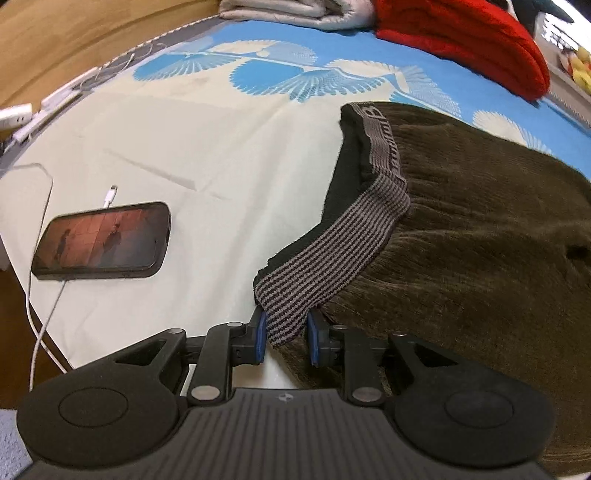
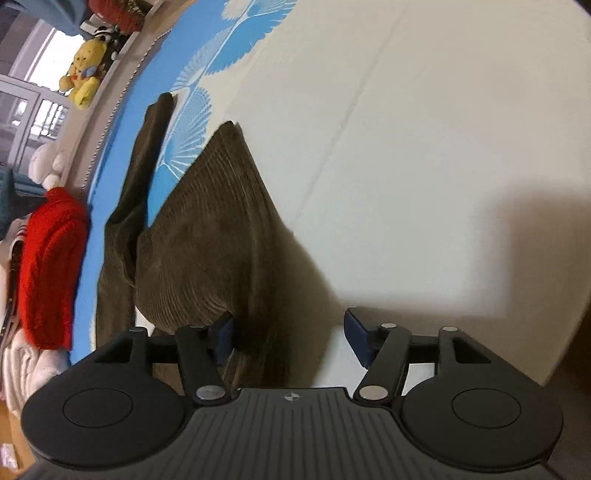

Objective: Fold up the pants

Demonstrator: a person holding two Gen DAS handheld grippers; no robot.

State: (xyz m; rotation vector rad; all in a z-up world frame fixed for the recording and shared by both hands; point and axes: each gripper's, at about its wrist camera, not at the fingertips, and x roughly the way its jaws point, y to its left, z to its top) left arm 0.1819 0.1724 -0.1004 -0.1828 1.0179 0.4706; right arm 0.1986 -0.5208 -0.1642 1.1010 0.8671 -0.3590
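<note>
Left wrist view: left hand-held gripper [image 1: 284, 338] nearly closed, blue pads [image 1: 261, 341] pinching the striped grey/black waistband [image 1: 325, 254] of the brown corduroy pants [image 1: 472, 258]; band pulled up off the bed sheet [image 1: 207, 147] w/ the dark inner lining showing behind it. Rest of the pants spreads to the right over the sheet, which is cream w/ a blue fan pattern. A phone [image 1: 103, 240] lies screen-up on the sheet, left of the gripper, well apart from the pants; white charging cable [image 1: 44, 332] runs beside it. Red garment [image 1: 472, 40] and folded light cloth [image 1: 288, 11] sit at the far edge of the bed. Right wrist view: right hand-held gripper [image 2: 291, 338] about half open, no earlier pic to compare; left pad [image 2: 223, 339] touches the pants fabric [image 2: 207, 251], right pad stands clear over bare sheet [image 2: 406, 147], so nothing clamped. Both pant legs run away from the gripper toward the blue border. Red garment [image 2: 48, 266] at left bed edge; yellow plush toy [image 2: 85, 74] on a ledge further back.
</note>
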